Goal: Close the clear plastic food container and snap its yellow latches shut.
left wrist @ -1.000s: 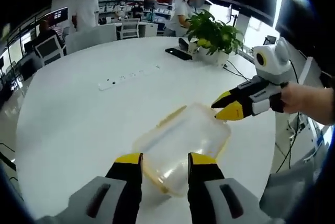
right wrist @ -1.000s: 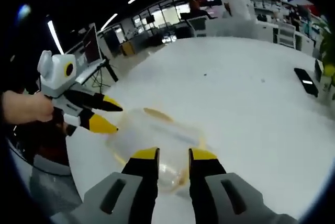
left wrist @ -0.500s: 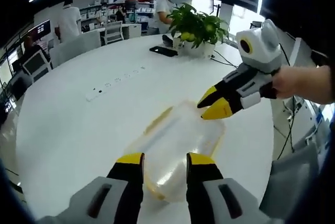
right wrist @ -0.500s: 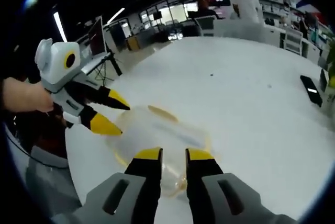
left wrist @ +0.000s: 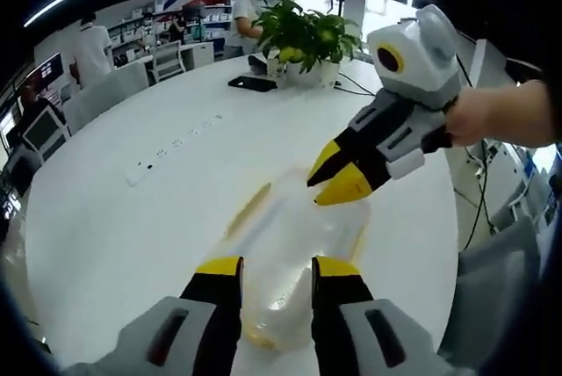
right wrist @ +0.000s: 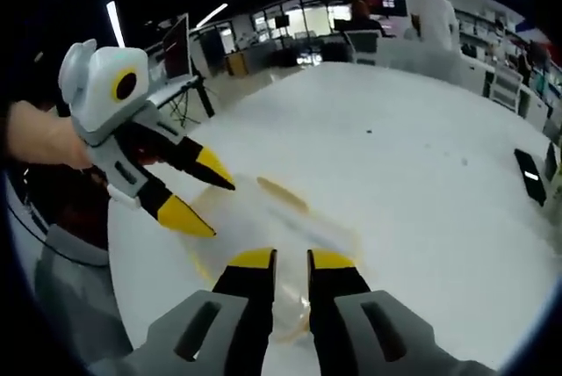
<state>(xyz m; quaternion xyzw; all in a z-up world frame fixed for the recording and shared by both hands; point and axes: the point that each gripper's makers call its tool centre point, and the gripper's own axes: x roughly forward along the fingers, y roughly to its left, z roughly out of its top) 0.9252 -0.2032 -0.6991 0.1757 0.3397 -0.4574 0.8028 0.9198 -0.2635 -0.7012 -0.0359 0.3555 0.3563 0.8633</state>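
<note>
Plastic this thin looks light and slippery, so the container (left wrist: 294, 249) between the part-open left gripper (left wrist: 274, 268) and right gripper (right wrist: 289, 259) wants pressing at its yellow latches (left wrist: 248, 208), against the table (left wrist: 132, 218).

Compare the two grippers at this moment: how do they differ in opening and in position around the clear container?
The left gripper has a wider gap between its jaws; the right gripper is nearly closed. In each view the gripper sits at its own end of the clear container, and the other gripper hovers over the opposite end. Both have yellow tips, grey bodies, and are hand-held above the white table.
</note>
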